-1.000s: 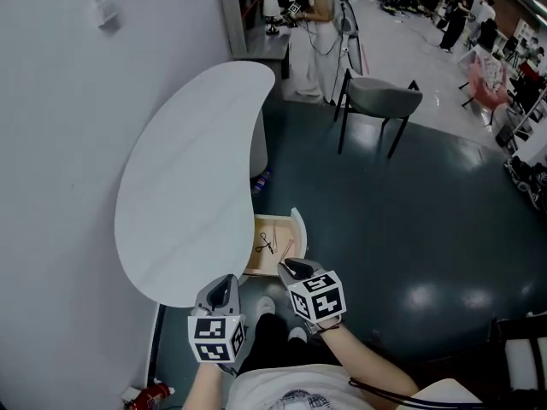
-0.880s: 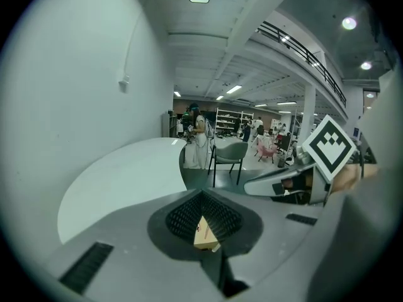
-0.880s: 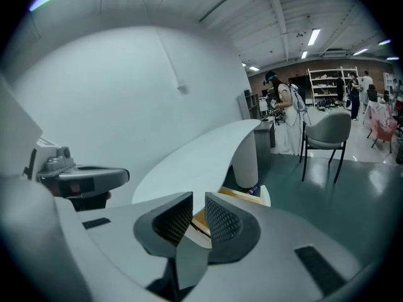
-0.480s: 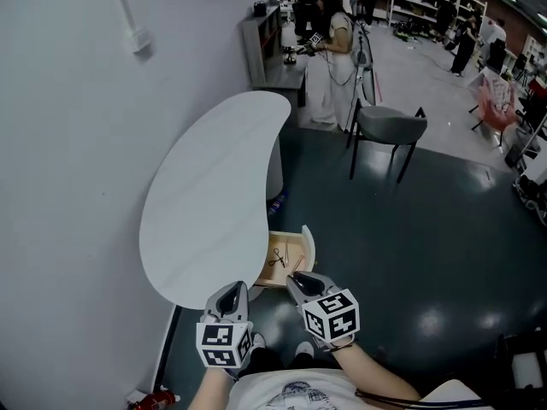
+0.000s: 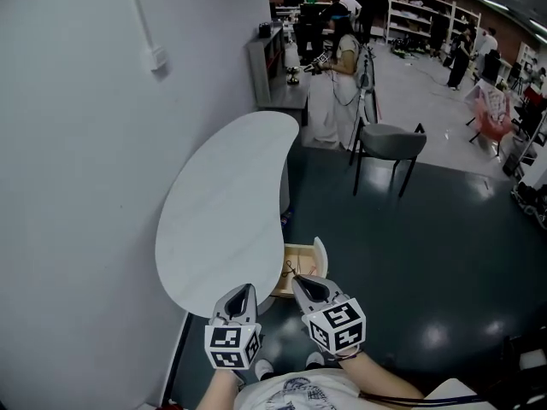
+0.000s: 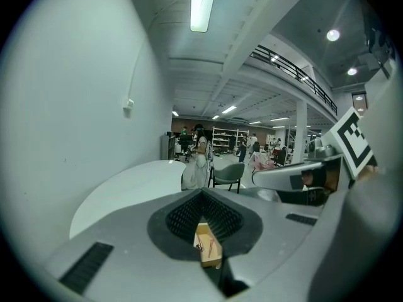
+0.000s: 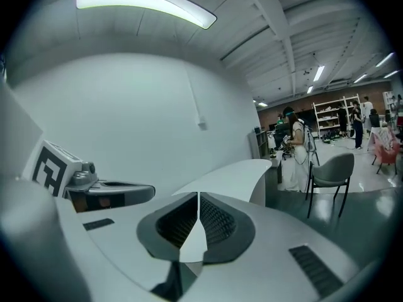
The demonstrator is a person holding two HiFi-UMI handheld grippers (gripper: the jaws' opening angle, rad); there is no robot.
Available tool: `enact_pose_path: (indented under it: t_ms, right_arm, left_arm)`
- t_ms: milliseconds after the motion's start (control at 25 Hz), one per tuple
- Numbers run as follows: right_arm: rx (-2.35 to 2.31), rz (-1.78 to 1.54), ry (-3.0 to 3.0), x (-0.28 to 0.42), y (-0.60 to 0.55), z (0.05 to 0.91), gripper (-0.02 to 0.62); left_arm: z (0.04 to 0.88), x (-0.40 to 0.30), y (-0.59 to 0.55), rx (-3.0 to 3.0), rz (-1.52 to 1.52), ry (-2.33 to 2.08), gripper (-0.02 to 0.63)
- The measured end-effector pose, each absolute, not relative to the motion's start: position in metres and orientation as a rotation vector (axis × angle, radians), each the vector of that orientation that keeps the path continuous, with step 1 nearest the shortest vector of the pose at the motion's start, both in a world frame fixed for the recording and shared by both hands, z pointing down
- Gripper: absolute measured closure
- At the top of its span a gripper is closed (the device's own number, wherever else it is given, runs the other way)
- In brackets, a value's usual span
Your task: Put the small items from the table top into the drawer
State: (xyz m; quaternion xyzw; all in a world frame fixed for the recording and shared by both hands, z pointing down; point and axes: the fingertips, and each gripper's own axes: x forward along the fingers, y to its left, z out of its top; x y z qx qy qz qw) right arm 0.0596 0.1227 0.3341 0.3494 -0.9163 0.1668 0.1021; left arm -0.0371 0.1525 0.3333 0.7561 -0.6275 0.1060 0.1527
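The small items (image 5: 291, 269), a dark scissor-like piece and a thin pinkish stick, lie inside the light wooden drawer (image 5: 304, 253), which stands pulled out from under the white kidney-shaped tabletop (image 5: 226, 220). That drawer sits directly ahead of your right tool (image 5: 302, 281), just below its tip, and ahead and to the right of your left tool (image 5: 245, 289).

Your left tool is clenched with nothing in it. In the left gripper view its jaws meet at the front, and the drawer shows through the small opening behind them. Your right tool's jaws are closing and are all but together, with nothing between them. You hold the two tools side by side, near each other but apart.

The tabletop stretches away ahead of the left tool, its top bare. A white wall (image 5: 77, 143) runs along the left tool's outer side. Far beyond the right tool, a grey chair (image 5: 391, 139) stands on the dark glossy floor (image 5: 419, 254), and a person in white (image 5: 342, 75) stands farther off.
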Motion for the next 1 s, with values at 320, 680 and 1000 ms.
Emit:
enact_pose_path:
  t_ms: [320, 680, 1000]
  right_arm:
    - [1.078, 0.466, -2.75, 0.01, 0.155, 0.302, 0.571]
    - [1.118, 0.417, -2.741, -0.044, 0.189, 0.295, 0.574]
    - [1.109, 0.409, -2.726, -0.079, 0.203, 0.301, 0.574]
  left_arm:
    - [0.3, -0.081, 0.176, 2.244, 0.267, -1.811, 0.588]
    - [0.294, -0.138, 0.207, 2.25, 0.226, -1.818, 0.588]
    - [0.296, -0.17, 0.22, 2.258, 0.204, -1.808, 0.588]
